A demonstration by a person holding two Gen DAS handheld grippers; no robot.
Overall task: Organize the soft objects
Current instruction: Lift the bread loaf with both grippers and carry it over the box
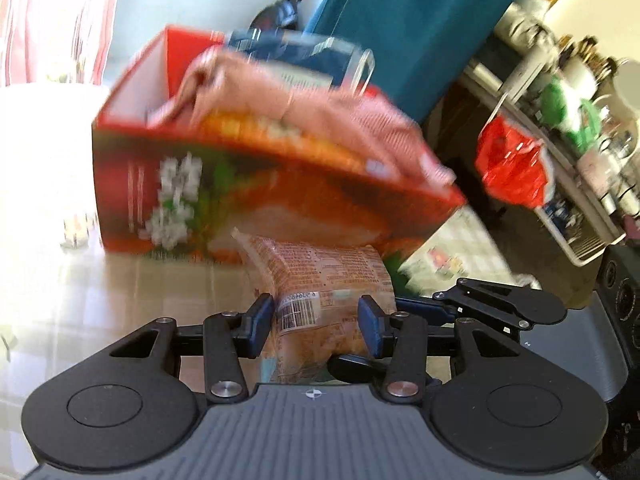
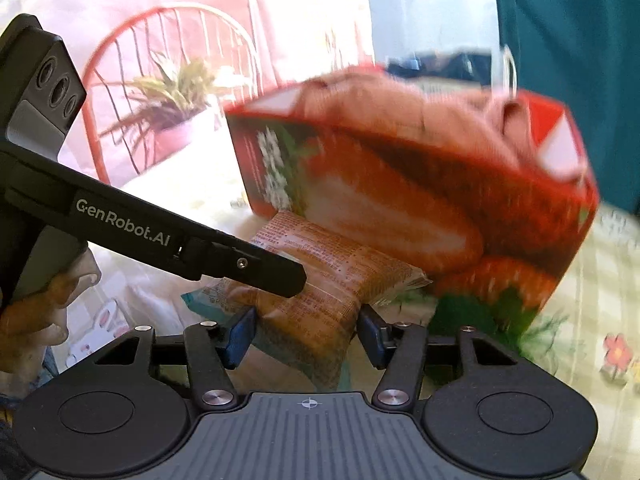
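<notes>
An orange snack packet (image 1: 320, 300) sits between the blue pads of my left gripper (image 1: 316, 320), which close on its sides. The same packet (image 2: 312, 304) also lies between the pads of my right gripper (image 2: 306, 332). Both grippers hold it just in front of a red cardboard box (image 1: 248, 196) printed with flowers and strawberries. A pink cloth (image 1: 304, 108) drapes over the box's open top; it also shows in the right wrist view (image 2: 420, 112). The left gripper's body (image 2: 192, 240) crosses the right view at left.
The box (image 2: 420, 208) stands on a table with a floral cloth (image 2: 600, 320). A teal curtain (image 1: 420, 28) hangs behind. A cluttered shelf with a red bag (image 1: 512, 164) stands at right. A potted plant (image 2: 172, 104) and red wire chair sit at the back left.
</notes>
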